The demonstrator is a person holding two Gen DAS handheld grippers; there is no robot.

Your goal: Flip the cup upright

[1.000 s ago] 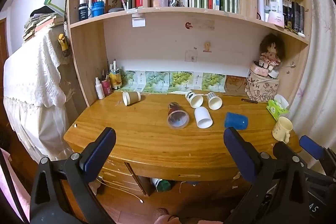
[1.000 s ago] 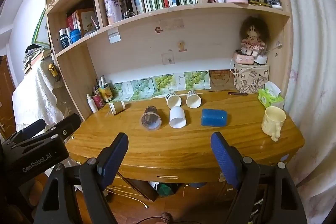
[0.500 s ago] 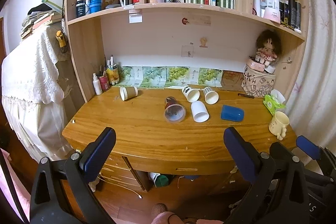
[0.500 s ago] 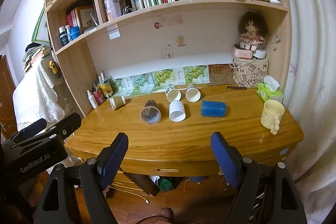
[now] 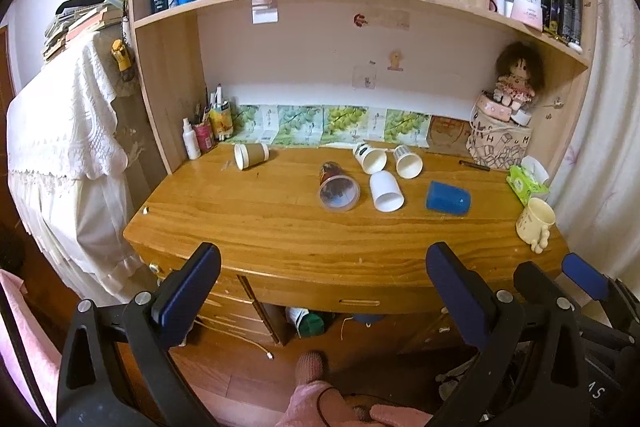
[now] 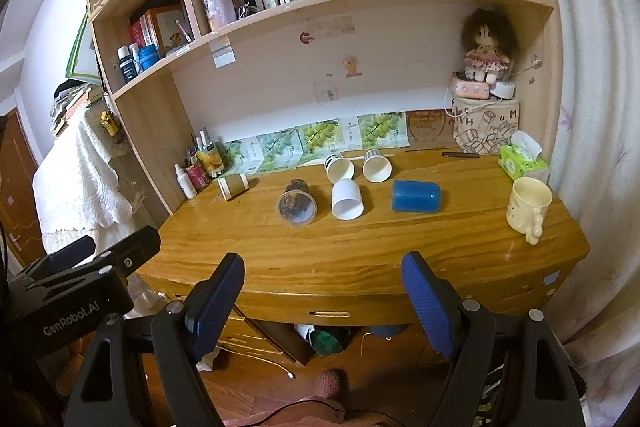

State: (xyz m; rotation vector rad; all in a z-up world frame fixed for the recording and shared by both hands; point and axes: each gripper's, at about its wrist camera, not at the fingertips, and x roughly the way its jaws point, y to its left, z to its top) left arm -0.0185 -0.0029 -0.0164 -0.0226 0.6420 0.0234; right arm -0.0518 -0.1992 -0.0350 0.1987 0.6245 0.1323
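Note:
Several cups lie on their sides on the wooden desk [image 5: 280, 227]: a brown paper cup [image 5: 251, 155] at the back left, a clear plastic cup [image 5: 337, 185], a white cup [image 5: 385, 191], two printed paper cups [image 5: 370, 157] behind it, and a blue cup [image 5: 447, 198]. The same cups show in the right wrist view, with the blue cup [image 6: 416, 196] and the clear cup [image 6: 296, 203]. My left gripper [image 5: 322, 287] is open and empty, in front of the desk edge. My right gripper [image 6: 322, 297] is open and empty, also short of the desk.
A cream mug [image 6: 528, 205] stands upright at the desk's right end, with a green tissue pack [image 6: 522, 159] behind it. Bottles and pens [image 5: 204, 135] stand at the back left. A doll on a box [image 5: 508, 131] sits at the back right. Shelves hang overhead.
Both grippers have drawn back and up a little from the desk, so the desk and cups look smaller and farther. The cups have not moved.

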